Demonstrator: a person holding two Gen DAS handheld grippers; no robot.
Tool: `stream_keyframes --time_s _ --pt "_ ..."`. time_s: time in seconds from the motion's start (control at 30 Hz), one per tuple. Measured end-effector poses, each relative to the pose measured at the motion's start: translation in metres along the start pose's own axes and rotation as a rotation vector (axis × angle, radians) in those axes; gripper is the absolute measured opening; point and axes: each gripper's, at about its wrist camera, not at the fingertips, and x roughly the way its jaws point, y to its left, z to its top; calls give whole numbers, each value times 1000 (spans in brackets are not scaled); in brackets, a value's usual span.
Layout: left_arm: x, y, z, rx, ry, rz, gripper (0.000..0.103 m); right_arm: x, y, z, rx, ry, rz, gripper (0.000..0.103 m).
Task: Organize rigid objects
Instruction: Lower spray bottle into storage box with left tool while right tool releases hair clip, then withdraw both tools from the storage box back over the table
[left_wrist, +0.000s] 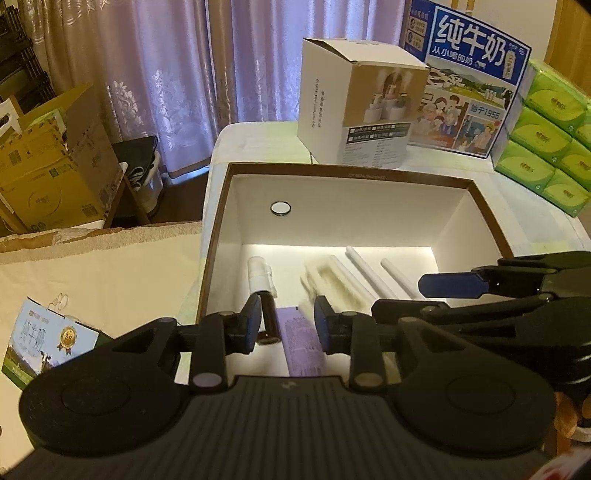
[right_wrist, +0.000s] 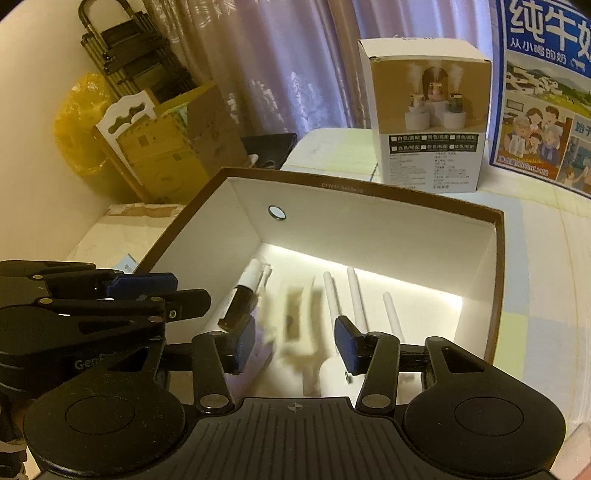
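An open box with a brown rim (left_wrist: 347, 173) (right_wrist: 369, 188) and white inside stands on the table. In it lie a dark spray bottle with a white cap (left_wrist: 258, 275) (right_wrist: 242, 299), a purple carton (left_wrist: 301, 343), a white foam insert (left_wrist: 332, 284) (right_wrist: 295, 321) that looks blurred, and three white sticks (left_wrist: 369, 275) (right_wrist: 356, 295). My left gripper (left_wrist: 286, 326) (right_wrist: 184, 290) hangs open over the bottle's base and the purple carton, pads touching neither. My right gripper (right_wrist: 295, 343) (left_wrist: 399, 295) is open with the foam insert between its fingers, clear of both pads.
Behind the open box stand a humidifier carton (left_wrist: 354, 107) (right_wrist: 428, 118), a blue milk case (left_wrist: 469, 77) and green tissue packs (left_wrist: 550, 129). Cardboard boxes (left_wrist: 55, 166) sit on the floor at left. A small milk carton (left_wrist: 40, 343) lies on the cream cloth.
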Motion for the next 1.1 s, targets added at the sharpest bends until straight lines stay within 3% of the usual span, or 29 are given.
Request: stream_keyframes --time_s 0.43,0.77,0.93,1.1 --pt "-22 -9 -11 -11 -14 -17 28 -22 0 -16 11 2 4 49" --pt "-52 -19 -18 -16 -51 -17 41 -53 4 -24 21 -24 7 50" --pt "-71 -27 -25 -22 -71 -18 42 -71 6 -33 28 -36 7 50" --pt "-91 -34 -34 -24 -96 -14 52 -92 7 -42 44 -52 7 54"
